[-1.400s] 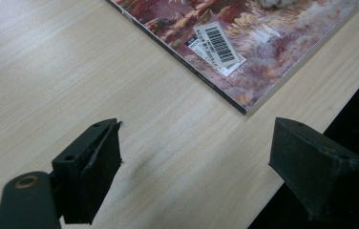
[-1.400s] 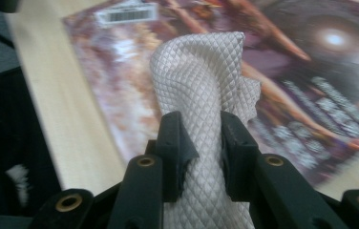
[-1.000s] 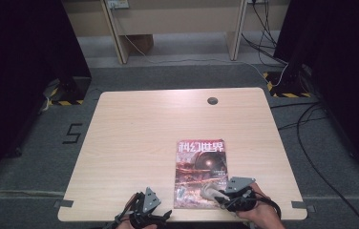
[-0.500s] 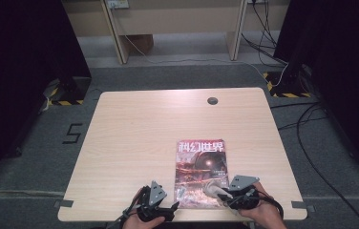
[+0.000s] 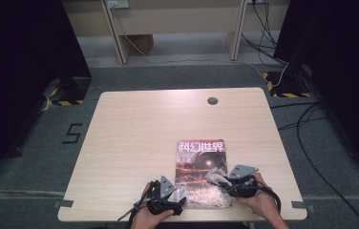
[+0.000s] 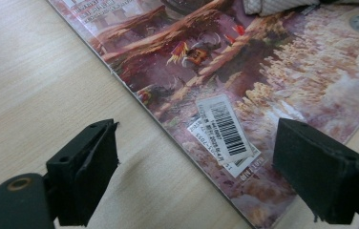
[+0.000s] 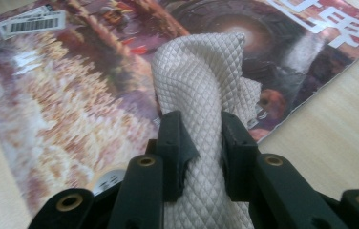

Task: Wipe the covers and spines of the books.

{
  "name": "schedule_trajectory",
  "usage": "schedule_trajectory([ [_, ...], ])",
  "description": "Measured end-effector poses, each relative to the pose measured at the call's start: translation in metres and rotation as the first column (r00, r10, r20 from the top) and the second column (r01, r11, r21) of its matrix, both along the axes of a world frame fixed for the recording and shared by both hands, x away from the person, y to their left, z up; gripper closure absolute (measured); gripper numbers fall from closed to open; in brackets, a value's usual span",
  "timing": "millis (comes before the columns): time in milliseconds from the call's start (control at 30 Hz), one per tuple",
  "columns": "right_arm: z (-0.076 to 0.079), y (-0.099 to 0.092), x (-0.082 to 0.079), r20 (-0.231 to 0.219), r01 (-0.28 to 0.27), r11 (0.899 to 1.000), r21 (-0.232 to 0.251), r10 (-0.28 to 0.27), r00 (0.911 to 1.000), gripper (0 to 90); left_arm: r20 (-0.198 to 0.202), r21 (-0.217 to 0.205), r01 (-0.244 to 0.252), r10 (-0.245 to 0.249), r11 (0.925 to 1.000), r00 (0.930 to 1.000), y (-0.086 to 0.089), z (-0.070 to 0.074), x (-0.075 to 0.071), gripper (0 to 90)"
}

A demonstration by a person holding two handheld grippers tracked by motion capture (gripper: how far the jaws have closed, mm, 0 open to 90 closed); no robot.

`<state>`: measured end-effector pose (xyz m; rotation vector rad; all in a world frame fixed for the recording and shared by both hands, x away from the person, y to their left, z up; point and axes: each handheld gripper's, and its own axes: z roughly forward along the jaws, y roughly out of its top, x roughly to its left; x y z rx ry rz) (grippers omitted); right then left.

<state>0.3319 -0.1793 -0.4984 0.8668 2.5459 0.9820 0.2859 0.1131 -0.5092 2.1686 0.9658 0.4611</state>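
From above, the magazine (image 5: 201,174) lies low and right of middle on the table (image 5: 134,138). The right gripper (image 7: 201,138) pinches a white quilted cloth (image 7: 206,81) over the cover. Up close, the left gripper (image 6: 196,157) gapes wide around the magazine's bottom corner, near the barcode sticker (image 6: 223,126).

Both claws are black. The left claw (image 5: 179,195) carries a grey three-cornered plate on top, and a dark cable trails from its rear. Seen from its own camera, its jaws are blocky, with flat matt pads, and a brass-coloured ringed screw hole sits in one arm. The right claw (image 5: 220,180) bears the same grey plate and a black looping cable. Its arms show brass-ringed holes too. Both hands are bare, with no sleeves in view.
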Motion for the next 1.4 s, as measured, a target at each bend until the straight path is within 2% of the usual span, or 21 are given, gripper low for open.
schedule_trajectory([
  [433, 0.001, 0.002, 0.031, 0.011, 0.057, 0.998, -0.018, -0.057, 0.9983, 73.1, -0.007, 0.008, 0.006, -0.006, 1.0, 1.0, -0.001, -0.001, 0.003, 11.8],
  [867, 0.001, 0.003, 0.061, 0.025, 0.12, 0.992, -0.028, -0.119, 0.9925, 73.4, -0.02, 0.002, 0.008, -0.008, 1.0, 0.9998, 0.0, -0.001, 0.005, 11.0],
  [1033, 0.001, 0.003, 0.072, 0.042, 0.146, 0.988, -0.04, -0.144, 0.9887, 73.3, -0.018, 0.004, 0.01, -0.01, 0.9999, 0.9998, 0.0, -0.001, 0.004, 10.9],
  [1200, 0.0, 0.0, 0.084, 0.047, 0.181, 0.983, -0.023, -0.179, 0.9826, 73.0, -0.019, -0.001, 0.008, -0.008, 1.0, 0.9998, 0.0, -0.001, 0.005, 10.6],
  [1400, 0.0, 0.0, 0.097, 0.063, 0.215, 0.976, -0.043, -0.212, 0.9752, 73.2, -0.012, 0.005, 0.008, -0.008, 1.0, 0.9999, 0.0, -0.001, 0.004, 10.7],
])
